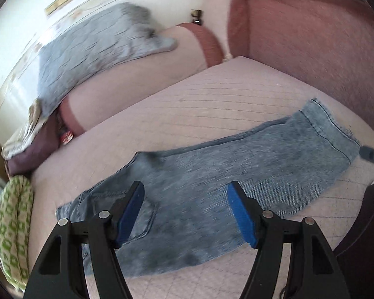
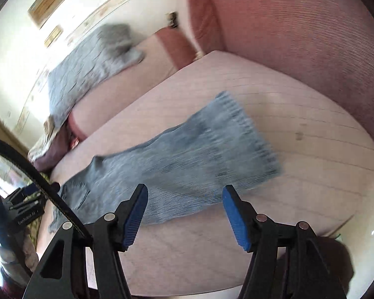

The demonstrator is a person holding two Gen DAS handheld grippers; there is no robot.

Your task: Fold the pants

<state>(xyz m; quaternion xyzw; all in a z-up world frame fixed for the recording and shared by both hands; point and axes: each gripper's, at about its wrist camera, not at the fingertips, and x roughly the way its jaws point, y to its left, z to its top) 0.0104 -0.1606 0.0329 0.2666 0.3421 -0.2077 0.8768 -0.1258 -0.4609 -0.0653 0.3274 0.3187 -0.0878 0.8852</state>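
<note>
Flat: jeans [image 1: 212, 174] under parted claws [image 1: 185, 214].

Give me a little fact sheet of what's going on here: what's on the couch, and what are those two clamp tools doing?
garment: blue jeans, lying flat, already folded lengthwise
surface: pink quilted couch seat
left gripper: open, fingers over the jeans, holding nothing
right gripper: open, near the jeans' front edge, holding nothing
backrest: grey blanket draped over it
left end: green patterned cushion
image quality: motion-blurred
</note>
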